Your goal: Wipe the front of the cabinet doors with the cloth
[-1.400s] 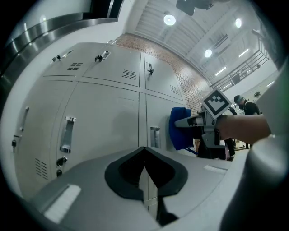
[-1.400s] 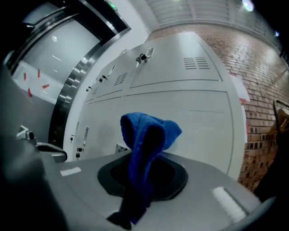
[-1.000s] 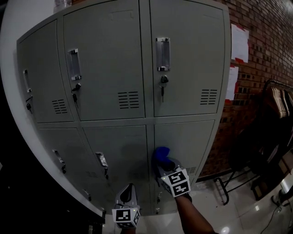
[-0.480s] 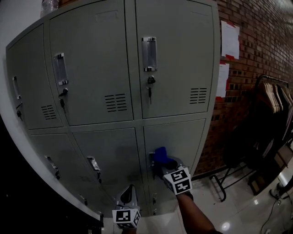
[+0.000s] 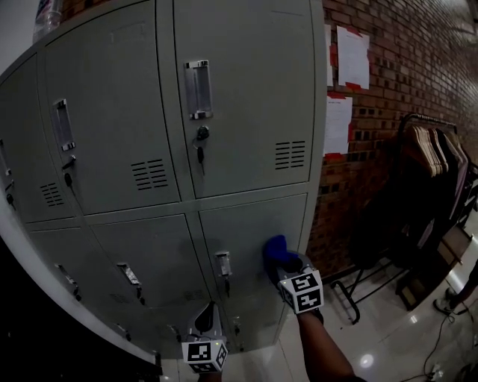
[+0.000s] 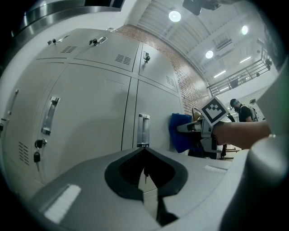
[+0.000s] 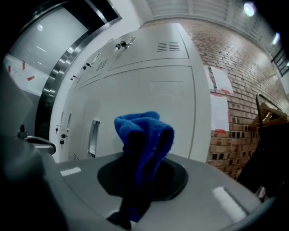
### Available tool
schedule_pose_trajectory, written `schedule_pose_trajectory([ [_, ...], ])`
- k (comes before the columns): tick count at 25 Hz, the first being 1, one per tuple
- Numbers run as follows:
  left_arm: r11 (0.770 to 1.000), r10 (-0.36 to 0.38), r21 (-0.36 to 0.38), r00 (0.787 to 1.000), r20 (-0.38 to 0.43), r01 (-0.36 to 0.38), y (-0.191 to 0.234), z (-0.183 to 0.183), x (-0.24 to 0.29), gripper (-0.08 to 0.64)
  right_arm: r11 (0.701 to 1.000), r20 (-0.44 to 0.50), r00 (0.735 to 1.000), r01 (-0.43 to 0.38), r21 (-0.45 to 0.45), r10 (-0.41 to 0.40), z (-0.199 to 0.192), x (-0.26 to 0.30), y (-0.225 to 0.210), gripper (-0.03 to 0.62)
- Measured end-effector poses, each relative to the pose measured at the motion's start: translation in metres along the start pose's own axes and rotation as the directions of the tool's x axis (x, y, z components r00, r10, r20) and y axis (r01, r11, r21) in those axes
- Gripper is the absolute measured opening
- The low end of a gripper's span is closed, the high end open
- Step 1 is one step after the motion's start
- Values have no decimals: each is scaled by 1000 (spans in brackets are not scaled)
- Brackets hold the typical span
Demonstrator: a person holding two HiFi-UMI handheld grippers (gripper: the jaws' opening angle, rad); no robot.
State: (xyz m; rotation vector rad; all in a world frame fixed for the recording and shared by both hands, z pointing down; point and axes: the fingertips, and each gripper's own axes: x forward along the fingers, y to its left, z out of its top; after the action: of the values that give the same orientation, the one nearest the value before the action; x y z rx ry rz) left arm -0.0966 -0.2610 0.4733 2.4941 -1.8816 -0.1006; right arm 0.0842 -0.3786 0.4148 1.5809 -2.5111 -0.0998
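The grey metal cabinet [image 5: 246, 97] has several locker doors with handles and keys. My right gripper [image 5: 290, 270] is shut on a bunched blue cloth [image 5: 275, 250] and presses it against the lower right door [image 5: 250, 227], right of that door's handle [image 5: 222, 263]. In the right gripper view the cloth [image 7: 144, 131] stands up from between the jaws of the right gripper [image 7: 142, 155]. My left gripper [image 5: 207, 322] hangs low in front of the bottom doors, shut and empty. The left gripper view shows the left gripper [image 6: 144, 151] and, beyond it, the cloth [image 6: 179, 133] against the door.
A brick wall [image 5: 396, 89] with pinned papers [image 5: 351, 56] adjoins the cabinet on the right. A dark clothes rack with hangers [image 5: 429, 149] stands on the glossy floor [image 5: 388, 343] further right. A bottle [image 5: 46, 13] sits on top of the cabinet.
The cloth and right gripper have slid rightward across the lower right door, away from its left edge. The head view has swung right. The left gripper has stayed low.
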Motion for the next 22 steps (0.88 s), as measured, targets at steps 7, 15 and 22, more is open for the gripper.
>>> schedule_pose_trajectory([
  [7,999,-30,-23,1000,6,30,-29,-12,20,15,999,-21,999,49,-8,-49,-13,-12,-48,61],
  [15,1000,-11,-5,1000,-15,11,-33,-16,19,15,999,13,998,54,-1,-54,-19,-21,-58,58],
  [22,1000,7,-9,1000,-29,-7,-20,-23,6,15,986,1,987,-163,-23,163,-43,-2,54,58],
])
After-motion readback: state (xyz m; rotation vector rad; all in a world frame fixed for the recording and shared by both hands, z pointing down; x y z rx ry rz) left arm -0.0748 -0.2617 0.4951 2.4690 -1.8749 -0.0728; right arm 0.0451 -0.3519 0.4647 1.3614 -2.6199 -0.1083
